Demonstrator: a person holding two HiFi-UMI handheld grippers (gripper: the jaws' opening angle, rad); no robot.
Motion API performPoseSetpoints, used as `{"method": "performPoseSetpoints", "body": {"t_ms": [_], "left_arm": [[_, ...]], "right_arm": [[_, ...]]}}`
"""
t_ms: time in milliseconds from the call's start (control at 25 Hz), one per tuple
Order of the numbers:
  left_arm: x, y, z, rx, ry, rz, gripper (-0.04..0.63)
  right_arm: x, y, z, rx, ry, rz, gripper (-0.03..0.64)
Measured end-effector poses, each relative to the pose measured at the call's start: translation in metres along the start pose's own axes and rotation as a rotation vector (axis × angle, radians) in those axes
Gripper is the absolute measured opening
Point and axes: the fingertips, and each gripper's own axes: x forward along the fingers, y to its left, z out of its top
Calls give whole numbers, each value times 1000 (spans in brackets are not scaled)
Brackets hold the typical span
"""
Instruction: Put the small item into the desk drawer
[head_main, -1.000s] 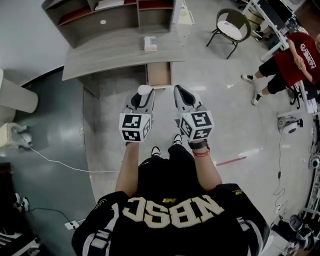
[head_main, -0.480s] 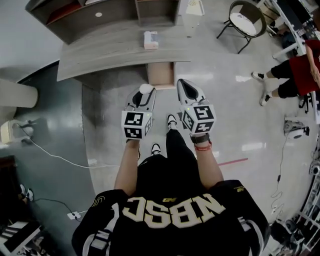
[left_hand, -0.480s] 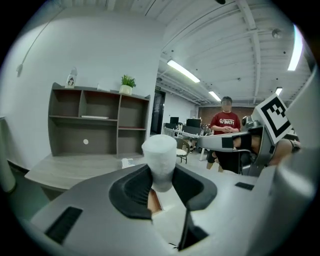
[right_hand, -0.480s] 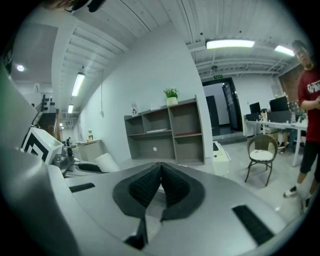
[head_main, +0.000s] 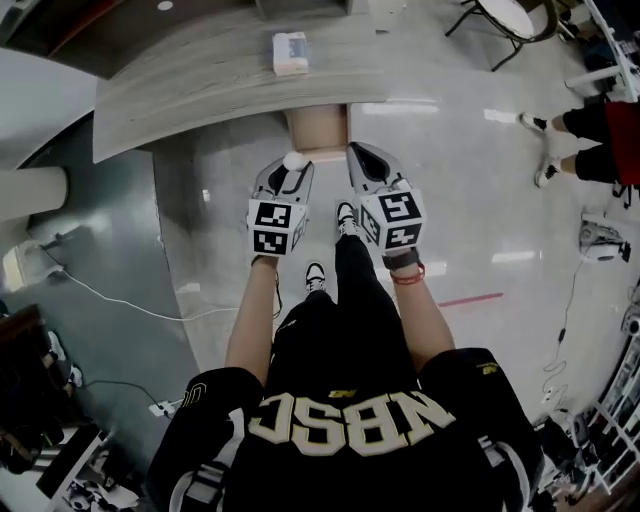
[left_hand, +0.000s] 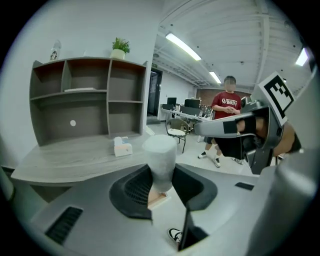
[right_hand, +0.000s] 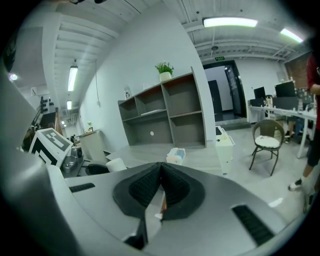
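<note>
My left gripper (left_hand: 160, 186) pinches the small item (left_hand: 160, 159), a white foam-like cylinder. It stands upright btwn the dark pads, and its girth keeps the jaws fairly wide. In the head view I see it carried right at the front edge of the drawer (head_main: 318, 128), which stands pulled out from under the desk (head_main: 200, 85). Whether it's over the drawer's opening, I can't tell. My right gripper (right_hand: 161, 172) rides just beside it on the right, jaws closed tip to tip w/ nothing btwn them. Both are held out in front of the person wearing the rig, whose black shirt w/ pale lettering fills the bottom of the head view. One shoe (head_main: 315, 274) shows on the floor below the grippers.

A tissue box (head_main: 290, 53) sits on the desk top, apart from the drawer. Behind the desk, in the gripper views, stands a grey shelf unit (left_hand: 90, 100) w/ reddish-brown insides and a potted plant (left_hand: 119, 47) on top. Off to the right a round-backed chair (right_hand: 265, 136) stands on the pale glossy floor. A second person in a red shirt (left_hand: 227, 106) stands in the bkgd by some workstations. A white cable (head_main: 120, 305) trails across the darker floor at left. A short red strip (head_main: 470, 299) marks the floor at right.
</note>
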Motion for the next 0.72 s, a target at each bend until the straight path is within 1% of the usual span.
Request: {"method": "performPoseSetpoints", "body": {"t_ms": [240,520,720], "left_arm": [[48,7,-40,31,122,-48,135],[96,16,-79,101,229,-92,135],[125,23,-110,142,310,-108,135]], "right_arm": [[32,-10,-26,16,53,25,6],[57,-37,-45,43,83,11,6],[71,-53,-65,56,113,6,6]]}}
